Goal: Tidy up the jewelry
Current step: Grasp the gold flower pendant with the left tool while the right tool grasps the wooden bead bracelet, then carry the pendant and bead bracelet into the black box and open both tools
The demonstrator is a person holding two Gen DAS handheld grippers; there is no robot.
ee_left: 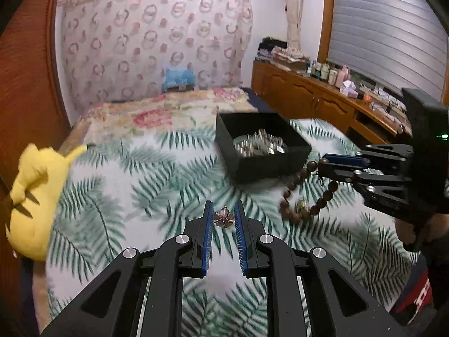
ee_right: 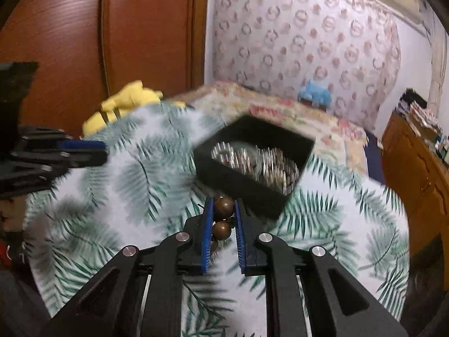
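Observation:
My left gripper (ee_left: 223, 216) is shut on a small flower-shaped brooch (ee_left: 223, 218), held above the leaf-print bed cover. My right gripper (ee_right: 223, 213) is shut on a brown wooden bead bracelet (ee_right: 223, 219); in the left wrist view the bracelet (ee_left: 306, 193) hangs in a loop from the right gripper (ee_left: 322, 163) beside the box. A black open box (ee_left: 261, 146) with shiny silver pieces inside sits on the bed; it also shows in the right wrist view (ee_right: 252, 165), just beyond my right fingertips.
A yellow plush toy (ee_left: 36, 196) lies at the bed's left edge by a wooden wardrobe (ee_right: 112, 42). A wooden dresser (ee_left: 322, 98) with bottles runs along the right wall. A blue item (ee_left: 179, 78) sits at the headboard.

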